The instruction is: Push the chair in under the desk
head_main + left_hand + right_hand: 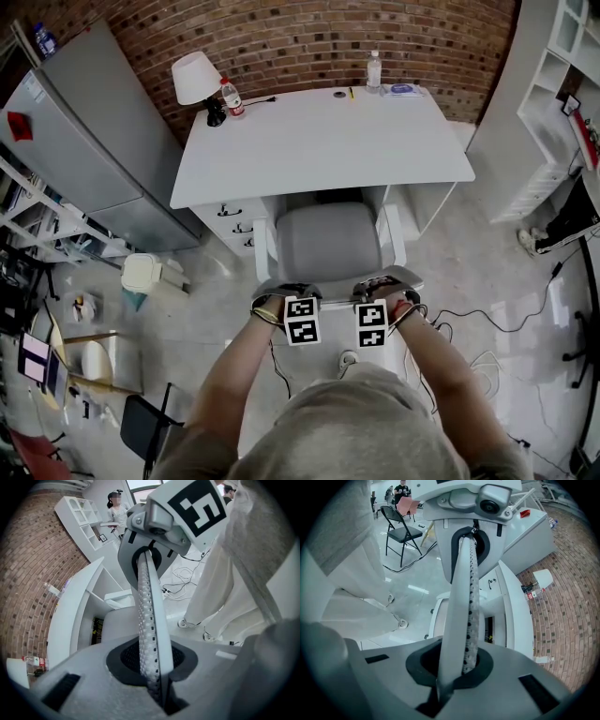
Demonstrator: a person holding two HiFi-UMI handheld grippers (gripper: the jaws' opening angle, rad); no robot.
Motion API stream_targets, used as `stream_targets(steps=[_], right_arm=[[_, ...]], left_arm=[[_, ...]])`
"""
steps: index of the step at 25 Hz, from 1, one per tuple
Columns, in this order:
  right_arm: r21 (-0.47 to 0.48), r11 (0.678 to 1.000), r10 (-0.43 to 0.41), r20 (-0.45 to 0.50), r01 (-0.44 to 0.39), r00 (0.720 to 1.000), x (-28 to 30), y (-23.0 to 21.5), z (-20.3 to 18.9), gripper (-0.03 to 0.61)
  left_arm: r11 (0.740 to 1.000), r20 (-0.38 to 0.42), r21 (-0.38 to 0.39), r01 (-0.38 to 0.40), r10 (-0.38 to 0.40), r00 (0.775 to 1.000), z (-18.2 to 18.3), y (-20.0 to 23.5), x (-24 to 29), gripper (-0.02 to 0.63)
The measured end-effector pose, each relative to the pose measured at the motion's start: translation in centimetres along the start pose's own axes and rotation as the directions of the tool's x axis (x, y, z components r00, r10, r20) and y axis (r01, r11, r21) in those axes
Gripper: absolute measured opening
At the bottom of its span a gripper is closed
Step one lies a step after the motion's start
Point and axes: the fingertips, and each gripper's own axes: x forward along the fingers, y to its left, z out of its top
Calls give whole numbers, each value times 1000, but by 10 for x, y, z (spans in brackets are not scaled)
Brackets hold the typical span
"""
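Now the left gripper (298, 309) and right gripper (373, 311), jaws together, press the chair (328, 239). Uneven pushing could jam its armrest against the table (319, 141)

One office chair (328, 239), one desk (319, 141), one lamp (195, 77), two claws (281, 291) (388, 281).

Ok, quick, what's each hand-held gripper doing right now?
Left hand-held gripper: closed on the chair backrest.
Right hand-held gripper: closed on the chair backrest too.
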Motion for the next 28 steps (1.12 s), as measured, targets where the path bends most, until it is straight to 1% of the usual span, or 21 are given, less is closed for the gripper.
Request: stream_targets(steps=[5,13,28], right_arm=[[-6,1000,-2,3,2,1000,4,-8,-5,14],[-11,1000,-9,10,10,1000,6,-15,-3,12],[-1,1000,-22,8,22,1000,8,-22,-1,12]], left_arm=[[1000,-1,-5,-12,12,1000,1,11,3,51],[1000,-3,-6,3,-3,1000,-3,16,2,51],[1000,8,18,-21,21,1000,-6,28,2,51]])
